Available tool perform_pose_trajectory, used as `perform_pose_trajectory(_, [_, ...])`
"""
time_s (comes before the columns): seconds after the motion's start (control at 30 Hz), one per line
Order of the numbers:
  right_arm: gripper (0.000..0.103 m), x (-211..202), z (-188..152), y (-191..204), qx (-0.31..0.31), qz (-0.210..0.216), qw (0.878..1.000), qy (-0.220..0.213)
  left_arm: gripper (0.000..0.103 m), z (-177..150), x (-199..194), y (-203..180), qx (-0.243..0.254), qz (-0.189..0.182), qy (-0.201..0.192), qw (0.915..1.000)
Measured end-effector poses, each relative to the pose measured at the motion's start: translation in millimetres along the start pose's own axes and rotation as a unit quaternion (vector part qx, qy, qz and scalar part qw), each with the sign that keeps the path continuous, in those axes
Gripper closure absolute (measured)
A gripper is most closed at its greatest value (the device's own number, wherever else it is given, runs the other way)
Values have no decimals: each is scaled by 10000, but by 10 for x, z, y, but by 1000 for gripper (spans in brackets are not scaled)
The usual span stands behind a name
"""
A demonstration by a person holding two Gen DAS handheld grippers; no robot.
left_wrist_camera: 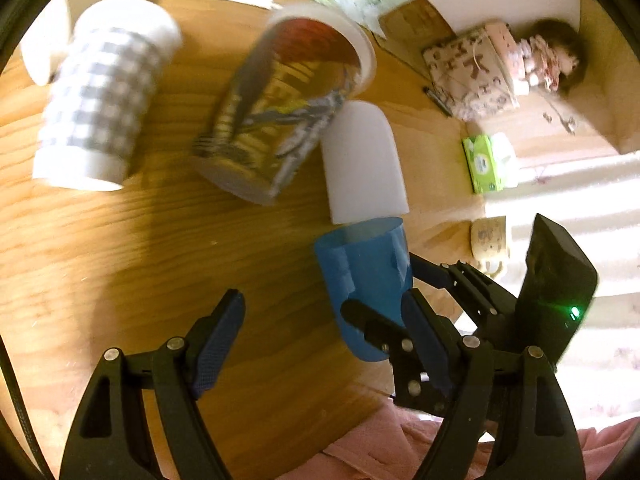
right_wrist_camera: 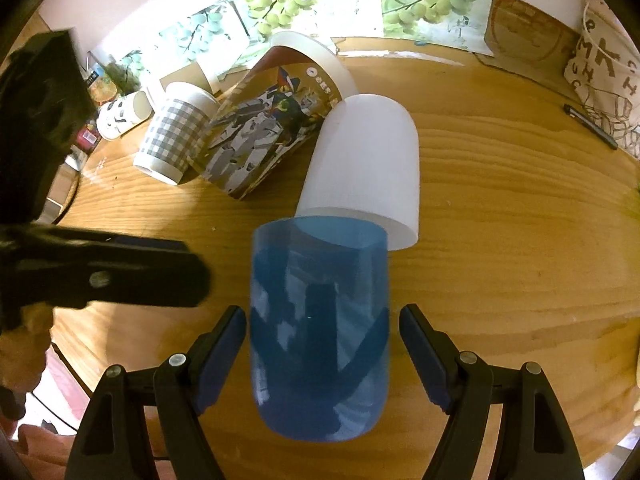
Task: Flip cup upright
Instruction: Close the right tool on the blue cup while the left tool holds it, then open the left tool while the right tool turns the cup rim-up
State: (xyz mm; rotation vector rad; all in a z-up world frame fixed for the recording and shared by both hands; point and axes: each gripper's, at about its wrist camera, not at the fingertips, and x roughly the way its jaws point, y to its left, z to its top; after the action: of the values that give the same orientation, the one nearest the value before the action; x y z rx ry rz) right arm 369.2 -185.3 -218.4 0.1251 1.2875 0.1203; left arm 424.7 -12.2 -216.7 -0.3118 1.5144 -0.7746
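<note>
Your right gripper (right_wrist_camera: 322,340) is straddling the translucent blue plastic cup (right_wrist_camera: 320,332), which is lying on the round wooden table (right_wrist_camera: 520,240), fingers spread, not pressing it. Your left gripper (left_wrist_camera: 320,344) is hovering wide open, holding nothing.

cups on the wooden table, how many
4: blue cup nearest, between the right gripper fingers; white cup behind it; printed cup further left; checked cup leftmost. Others may be hidden.
</note>
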Motion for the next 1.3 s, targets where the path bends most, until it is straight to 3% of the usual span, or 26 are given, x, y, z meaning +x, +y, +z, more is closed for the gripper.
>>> perform_pose_trajectory(0.3, [23, 192, 155, 40, 26, -14, 9998, 212, 20, -169, -265, 47, -14, 531, -623, 9966])
perform_pose_trajectory(0.53, [24, 239, 211, 74, 92, -8, 9993, 359, 20, -248, -451, -100, 367, 1066, -1310, 9850])
perform_pose_trajectory(0.63, [29, 241, 216, 66, 158, 26, 9994, 306, 20, -268, -502, -152, 448, 1076, -1491, 9819])
perform_pose_trajectory(0.77, [29, 221, 196, 41, 223, 99, 9994, 239, 20, -287, -523, -218, 439, 994, -1667, 9800])
perform_pose_trajectory(1.3, [30, -99, -59, -28, 232, 23, 9989, -412, 20, -411, -495, -386, 674, 873, -1765, 9781])
